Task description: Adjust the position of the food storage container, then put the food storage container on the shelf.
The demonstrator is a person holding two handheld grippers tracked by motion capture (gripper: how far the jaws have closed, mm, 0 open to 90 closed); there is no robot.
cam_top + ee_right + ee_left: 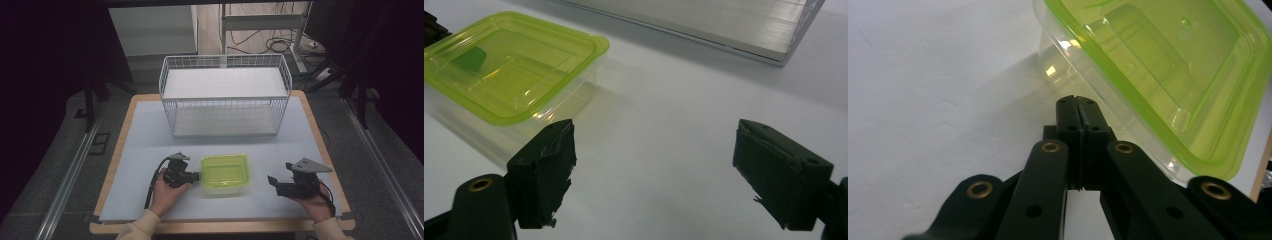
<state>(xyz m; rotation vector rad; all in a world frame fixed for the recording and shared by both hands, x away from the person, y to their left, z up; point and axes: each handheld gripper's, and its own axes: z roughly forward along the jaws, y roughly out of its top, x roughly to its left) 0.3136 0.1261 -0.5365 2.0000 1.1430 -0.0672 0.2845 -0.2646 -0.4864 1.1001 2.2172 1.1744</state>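
Two grippers flank the lidded container: left gripper clenched empty at its side to nudge or steady it, right gripper spread wide, ready.

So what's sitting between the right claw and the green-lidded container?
Nothing: bare white table separates the open right claw from the container, clearest in the high view.

Two black jaws of the left gripper are seen rising from the bottom edge, pressed flat together with only a thin seam between them. Brass-ringed pivots are noted on the linkage arms below. The closed tips are placed just beside the near wall of a clear plastic container, under the overhang of its translucent green lid; nothing is gripped between them. The container is set on a pale white table surface. A strip of wooden edge is glimpsed at far right.
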